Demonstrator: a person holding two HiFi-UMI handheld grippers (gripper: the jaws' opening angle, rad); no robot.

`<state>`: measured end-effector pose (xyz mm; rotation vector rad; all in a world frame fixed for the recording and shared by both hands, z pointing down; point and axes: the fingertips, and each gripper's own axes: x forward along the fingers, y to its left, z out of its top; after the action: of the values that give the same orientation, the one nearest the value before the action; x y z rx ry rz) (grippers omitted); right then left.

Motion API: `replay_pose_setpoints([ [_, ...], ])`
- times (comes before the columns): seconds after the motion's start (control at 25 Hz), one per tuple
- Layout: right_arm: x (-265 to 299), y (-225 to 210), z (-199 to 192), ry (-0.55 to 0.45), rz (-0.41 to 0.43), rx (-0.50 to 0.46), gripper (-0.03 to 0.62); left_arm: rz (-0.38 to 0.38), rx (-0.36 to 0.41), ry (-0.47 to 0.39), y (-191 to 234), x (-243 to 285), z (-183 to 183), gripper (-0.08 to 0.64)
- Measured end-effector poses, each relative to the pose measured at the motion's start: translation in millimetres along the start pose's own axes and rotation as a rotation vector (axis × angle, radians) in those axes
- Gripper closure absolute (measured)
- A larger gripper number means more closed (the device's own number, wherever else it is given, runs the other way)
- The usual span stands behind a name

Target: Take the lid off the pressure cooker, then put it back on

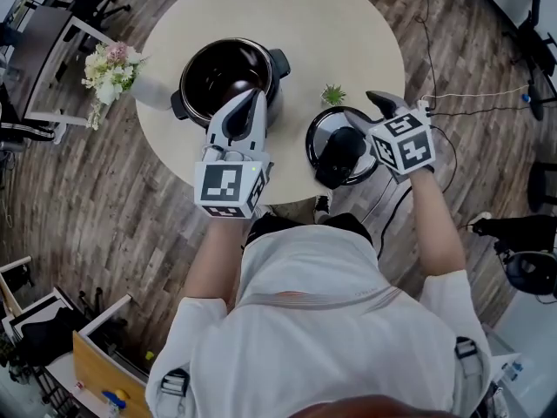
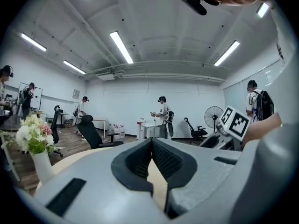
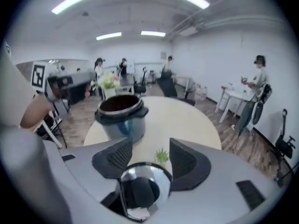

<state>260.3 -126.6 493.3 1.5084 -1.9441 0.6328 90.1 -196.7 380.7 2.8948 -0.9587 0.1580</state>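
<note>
Right gripper view: looks down between the spread pads (image 3: 117, 155) of right gripper (image 3: 149, 153), gripping nothing, straight onto lid (image 3: 150, 175) and its black knob (image 3: 139, 192). Hangs clear above lid, no contact. Finds lid flat, knob up, on table (image 1: 348, 33) near the front edge, beside pressure cooker (image 3: 120, 125) and not touching it, with small plant (image 3: 162, 156) in between. Probably set knob-up so as to be grabbed again from above. Shows cooker open and dark inside, so removal judged done, refit not yet begun.

Left gripper view: shows pads (image 2: 167, 161) of left gripper (image 2: 152, 141) pressed together at the tips, holding nothing.

Head view: puts left gripper roughly level just over cooker's near rim, likely on standby or ready to steady the pot. Cannot tell any contact with rim. Places flowers (image 1: 111, 68) in vase at table's left, out of the way.

Next, as a judgement: come down over knob, close on it, lift, centre over rim, seat. Risk: rounded knob, possible tilt of lid in a two-pad grip.
</note>
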Motion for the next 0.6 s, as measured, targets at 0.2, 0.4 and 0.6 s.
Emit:
replay_pose_setpoints([
  [0.2, -83, -19, 64, -0.425, -0.126, 0.100, 0.424, 0.041, -0.003, -0.006, 18, -9, 7, 0.555],
  [0.4, -153, -42, 82, -0.652, -0.305, 0.122, 0.544, 0.083, 0.009, -0.021, 33, -19, 20, 0.555],
  [0.6, -190, -55, 85, -0.736, -0.415, 0.117, 0.592, 0.108, 0.007, -0.041, 39, -33, 34, 0.555],
])
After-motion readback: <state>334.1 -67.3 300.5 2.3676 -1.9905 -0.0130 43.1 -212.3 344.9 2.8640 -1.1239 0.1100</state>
